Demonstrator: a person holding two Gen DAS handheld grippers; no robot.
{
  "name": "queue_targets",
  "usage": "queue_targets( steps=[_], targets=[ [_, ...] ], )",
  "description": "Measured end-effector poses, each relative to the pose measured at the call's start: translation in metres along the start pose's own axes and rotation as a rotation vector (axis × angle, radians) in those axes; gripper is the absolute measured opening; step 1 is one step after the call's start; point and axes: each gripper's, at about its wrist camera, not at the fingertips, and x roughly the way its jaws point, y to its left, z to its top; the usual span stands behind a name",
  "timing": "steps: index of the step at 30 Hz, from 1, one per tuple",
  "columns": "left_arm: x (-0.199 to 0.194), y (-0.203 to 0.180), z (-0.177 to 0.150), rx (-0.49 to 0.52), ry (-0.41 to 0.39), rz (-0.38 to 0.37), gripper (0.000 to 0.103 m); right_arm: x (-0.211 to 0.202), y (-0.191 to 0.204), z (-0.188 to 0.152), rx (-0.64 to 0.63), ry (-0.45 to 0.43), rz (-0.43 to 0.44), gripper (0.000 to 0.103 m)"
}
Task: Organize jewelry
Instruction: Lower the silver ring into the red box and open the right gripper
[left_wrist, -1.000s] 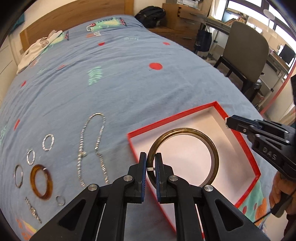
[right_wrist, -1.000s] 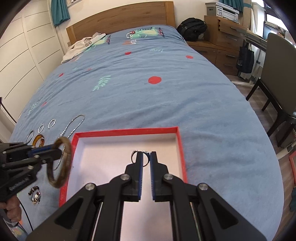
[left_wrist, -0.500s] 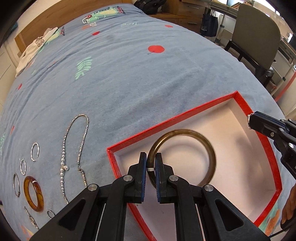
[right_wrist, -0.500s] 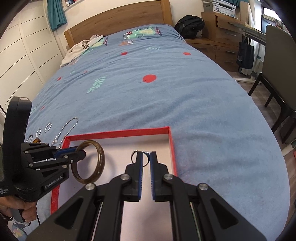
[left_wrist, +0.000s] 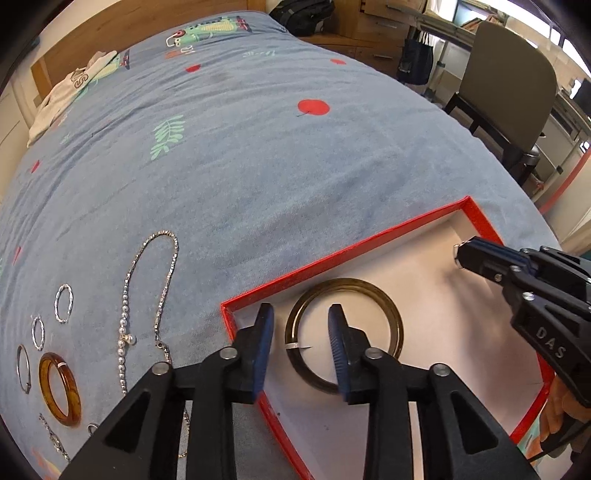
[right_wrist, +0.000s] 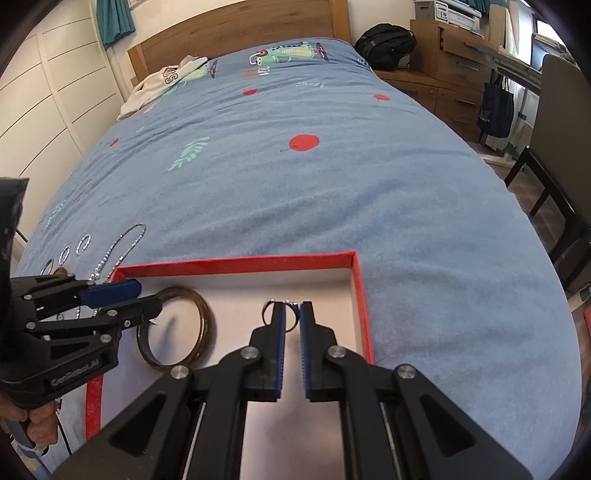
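Observation:
A red-rimmed box (left_wrist: 332, 258) with a white floor lies on the blue bedspread. A dark brown bangle (left_wrist: 391, 314) lies flat on that floor. My left gripper (left_wrist: 301, 318) straddles the bangle's left rim; its jaws are opening and the pads stand clear of the rim. From the right wrist view the left gripper (right_wrist: 149, 295) reaches in from the left over the bangle (right_wrist: 205, 325). My right gripper (right_wrist: 291, 312) is shut on a small silver ring (right_wrist: 269, 312), low over the box (right_wrist: 236, 264) near its far right corner. That right gripper (left_wrist: 461, 254) enters the left wrist view at the right.
Left of the box on the bedspread lie a silver and pearl necklace (left_wrist: 162, 280), an amber bangle (left_wrist: 61, 387), several silver hoops (left_wrist: 62, 302) and a short chain. A white garment (right_wrist: 166, 81) lies by the headboard. A chair (left_wrist: 509, 74) and a backpack (right_wrist: 388, 40) stand beyond the bed's right side.
The left jaws have parted and let go of the dark bangle, which now lies flat in the box. Both grippers have sunk closer to the box; the right still holds its ring.

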Motion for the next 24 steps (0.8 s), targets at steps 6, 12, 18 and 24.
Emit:
queue_targets(
  steps=[6,12,18,24],
  targets=[
    [-0.017,-0.001,0.002,-0.001,-0.052,-0.017,0.044,-0.008,0.002,-0.001,0.002,-0.005,-0.01,0.008],
    [-0.054,0.011,-0.001,-0.029,-0.112,-0.01,0.053,-0.032,0.006,0.002,-0.005,-0.03,-0.029,0.009],
    [-0.096,0.037,-0.024,-0.054,-0.147,0.05,0.053,-0.056,0.01,0.006,0.001,-0.052,-0.045,0.009],
    [-0.12,0.074,-0.063,-0.103,-0.141,0.106,0.053,-0.019,0.024,0.0,-0.016,0.024,-0.057,0.009]
  ],
)
